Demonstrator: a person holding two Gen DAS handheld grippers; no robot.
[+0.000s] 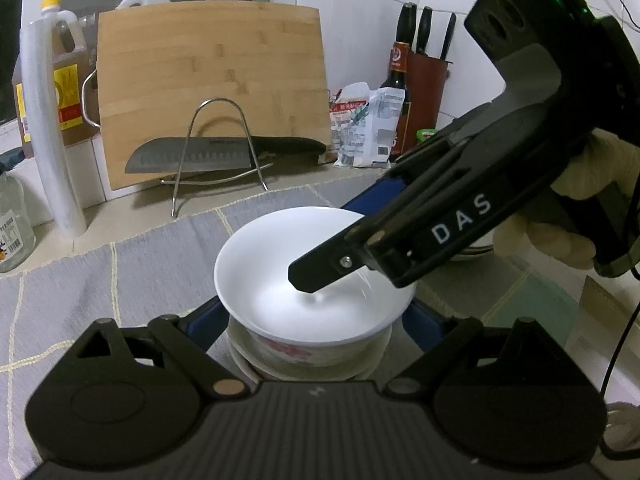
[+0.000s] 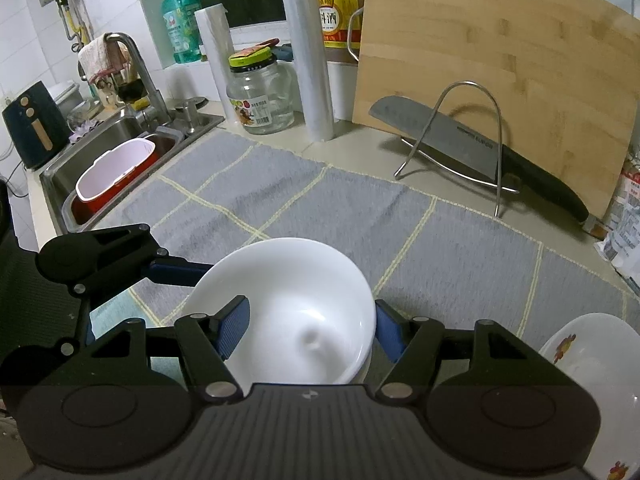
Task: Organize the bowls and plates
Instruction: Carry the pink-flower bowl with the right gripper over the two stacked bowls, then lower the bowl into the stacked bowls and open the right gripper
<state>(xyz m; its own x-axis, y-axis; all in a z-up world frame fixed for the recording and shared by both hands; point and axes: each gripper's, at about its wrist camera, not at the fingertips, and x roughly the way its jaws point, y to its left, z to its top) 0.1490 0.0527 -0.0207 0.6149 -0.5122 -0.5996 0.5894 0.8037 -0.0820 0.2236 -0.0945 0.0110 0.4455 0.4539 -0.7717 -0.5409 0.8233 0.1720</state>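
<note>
Jaws, right gripper (image 2: 308, 330): narrow, blue ribbed pads clamped across the wall of the white bowl (image 2: 288, 312), one pad inside the rim, the other outside.
Jaws, left gripper (image 1: 316, 320): partly apart, a blue pad on either side of the patterned bowl (image 1: 292, 360); whether the pads press on it cannot be told.
Bowl position: the white bowl sits in the mouth of the patterned one, directly before the left gripper, over the grey mat (image 2: 320, 208) on the worktop (image 2: 360, 148).
Bowl direction: mouth up, tilted a little; round, so no long axis.
Bowl material: smooth glossy white ceramic, deep curve, small dimple at the bottom.
Patterned bowl: white ceramic with a pink-red flower print on its outer wall.
Second patterned bowl (image 2: 592, 364): just to the right, on the mat, mouth up.
Mat: woven grey cloth with pale yellow grid lines.
Behind: bamboo cutting board (image 1: 212, 92) upright, steel knife (image 1: 216, 154) lying across a wire rack (image 1: 218, 152).
</note>
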